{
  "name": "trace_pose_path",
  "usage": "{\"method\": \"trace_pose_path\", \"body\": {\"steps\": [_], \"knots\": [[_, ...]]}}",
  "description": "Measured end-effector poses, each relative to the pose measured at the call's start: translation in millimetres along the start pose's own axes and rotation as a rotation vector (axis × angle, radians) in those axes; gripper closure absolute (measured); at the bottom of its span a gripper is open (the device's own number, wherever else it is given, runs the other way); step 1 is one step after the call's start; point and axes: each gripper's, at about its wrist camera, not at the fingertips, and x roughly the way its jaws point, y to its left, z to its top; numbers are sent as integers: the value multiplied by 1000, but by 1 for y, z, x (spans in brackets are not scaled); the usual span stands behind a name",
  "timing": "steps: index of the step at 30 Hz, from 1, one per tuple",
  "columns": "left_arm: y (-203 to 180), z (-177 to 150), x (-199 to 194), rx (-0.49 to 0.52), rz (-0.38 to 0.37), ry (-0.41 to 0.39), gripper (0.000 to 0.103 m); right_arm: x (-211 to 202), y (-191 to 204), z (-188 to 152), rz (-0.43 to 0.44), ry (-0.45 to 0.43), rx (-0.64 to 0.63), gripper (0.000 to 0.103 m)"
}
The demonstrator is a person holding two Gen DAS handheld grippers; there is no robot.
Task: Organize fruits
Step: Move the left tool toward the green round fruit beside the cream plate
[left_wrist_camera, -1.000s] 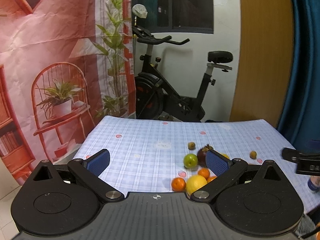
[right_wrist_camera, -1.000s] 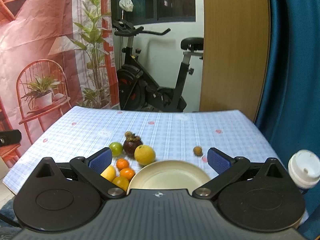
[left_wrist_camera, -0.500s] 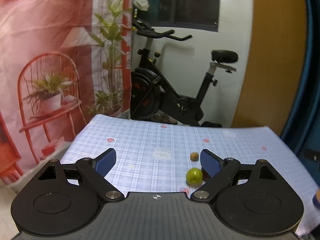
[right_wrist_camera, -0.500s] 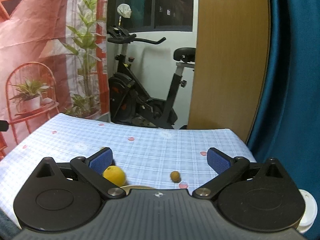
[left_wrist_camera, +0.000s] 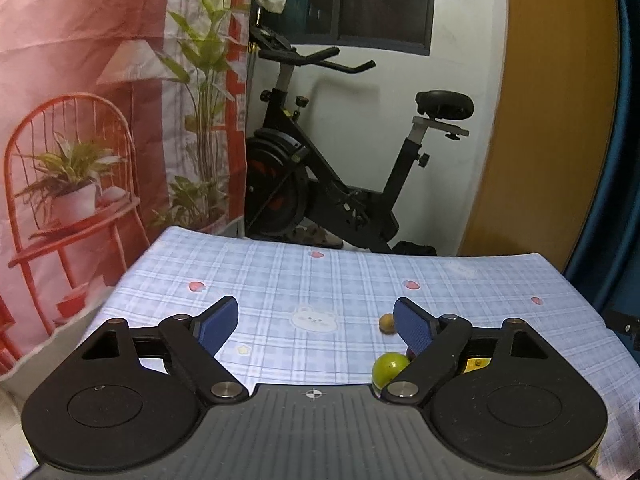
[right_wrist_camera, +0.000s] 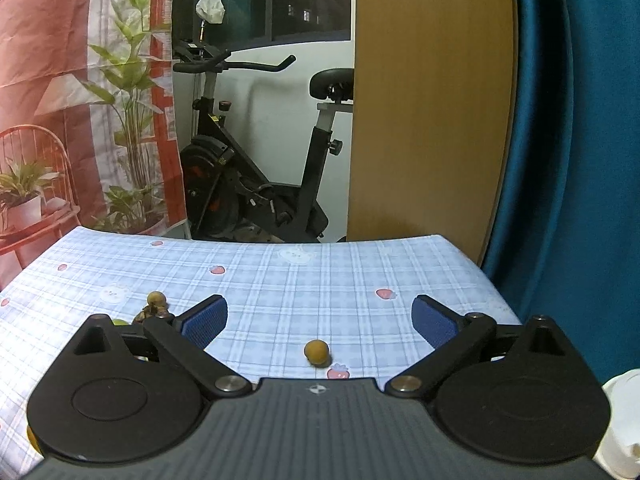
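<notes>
My left gripper [left_wrist_camera: 316,325] is open and empty above the checked tablecloth [left_wrist_camera: 312,280]. A green fruit [left_wrist_camera: 387,367] lies just under its right finger [left_wrist_camera: 414,330], and a small brown fruit [left_wrist_camera: 386,323] lies beyond it. A sliver of yellow fruit [left_wrist_camera: 478,363] shows behind that finger. My right gripper [right_wrist_camera: 320,322] is open and empty. A small brown round fruit [right_wrist_camera: 317,352] lies on the cloth between its fingers. Another small brown fruit [right_wrist_camera: 156,299] and the top of a dark mangosteen [right_wrist_camera: 150,314] sit by its left finger. The plate is hidden.
An exercise bike [left_wrist_camera: 332,184] stands beyond the table's far edge. A pink printed backdrop [left_wrist_camera: 80,120] hangs on the left, a wooden panel [right_wrist_camera: 428,100] and a blue curtain [right_wrist_camera: 580,160] on the right. A white cup [right_wrist_camera: 622,424] stands at the right gripper's lower right.
Both grippers have moved forward and lower over the table. The fruit pile and plate have slipped beneath the gripper bodies. Both stay open.
</notes>
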Motion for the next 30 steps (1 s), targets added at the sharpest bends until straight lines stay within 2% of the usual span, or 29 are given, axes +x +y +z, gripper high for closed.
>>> {"method": "trace_pose_path", "body": {"steps": [4,7,10,14,19,30], "knots": [[1,-1,11,-15,-57,-14,19,10,-5,-3,-6,32,9,3],[-2,-4,20,-15,-54,-27,20,17,-10,-6,-12,61,9,5],[-6,-6,25,-33,-52,-3,22,21,-13,-13,-9,84,10,6],[-14,-10,28,-2,-81,73,22,15,-7,-19,42,98,-4,6],[-13,-14,19,54,-86,111,22,6,2,-19,93,114,21,8],[12,-40,3,-13,-44,207,22,-4,36,-33,254,180,51,8]]}}
